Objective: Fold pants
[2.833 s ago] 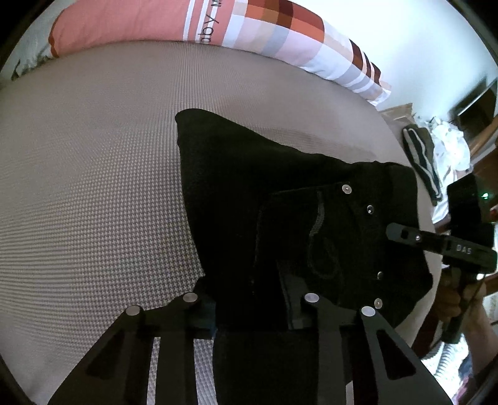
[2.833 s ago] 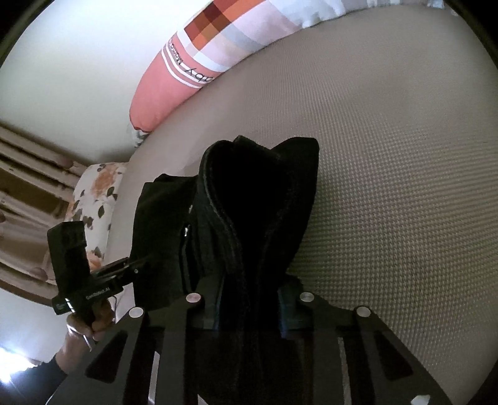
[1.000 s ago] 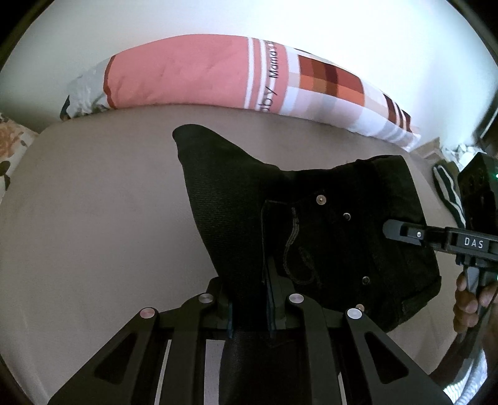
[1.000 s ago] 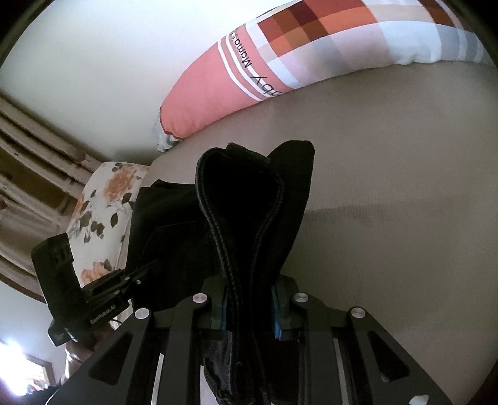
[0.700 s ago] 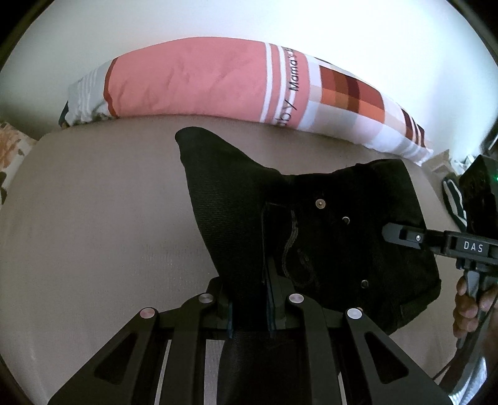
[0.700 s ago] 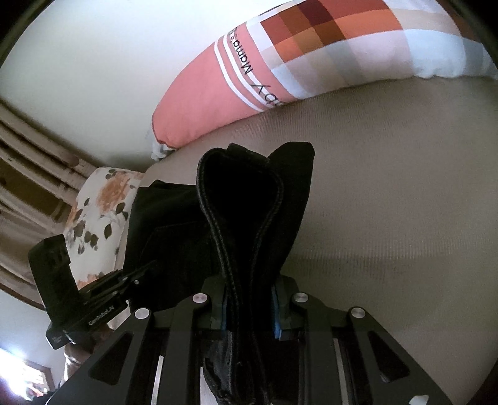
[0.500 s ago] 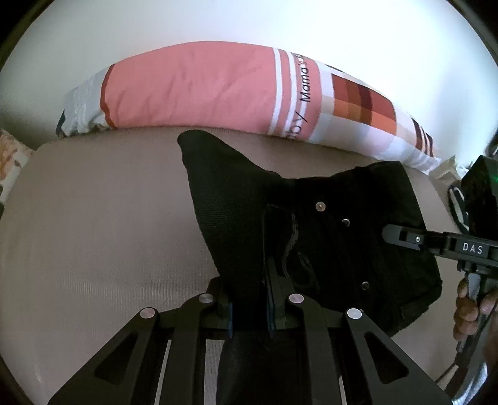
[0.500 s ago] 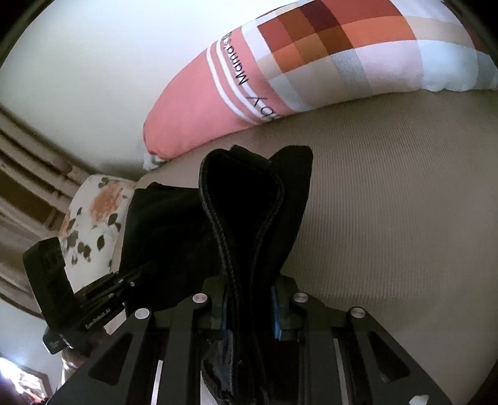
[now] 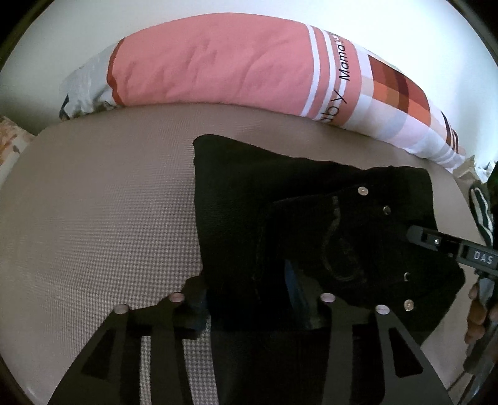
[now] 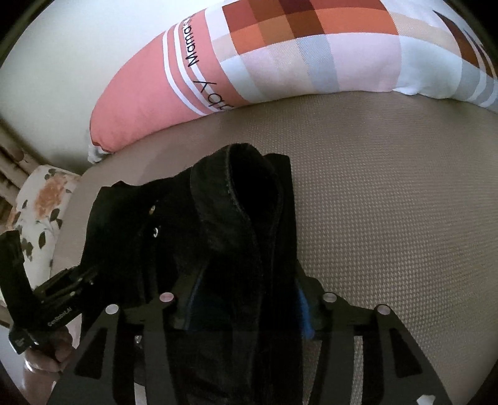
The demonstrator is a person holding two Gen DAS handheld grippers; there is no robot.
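The left gripper (image 9: 249, 299) stands spread wide, black pants (image 9: 311, 224) lying loose between its fingers. The right gripper (image 10: 246, 299) is likewise parted around a bunched fold of the pants (image 10: 242, 218). They lie folded on the beige bed (image 9: 93, 202), near a pink pillow (image 9: 218, 71).

Both fisheye views are lit by soft daylight, with the white wall (image 9: 389, 28) washed out. Straight lines are bent near the dark circular borders. The black pants (image 9: 311, 224) are rendered almost featureless (folds perhaps lost to underexposure). Slight edge blur is seen.
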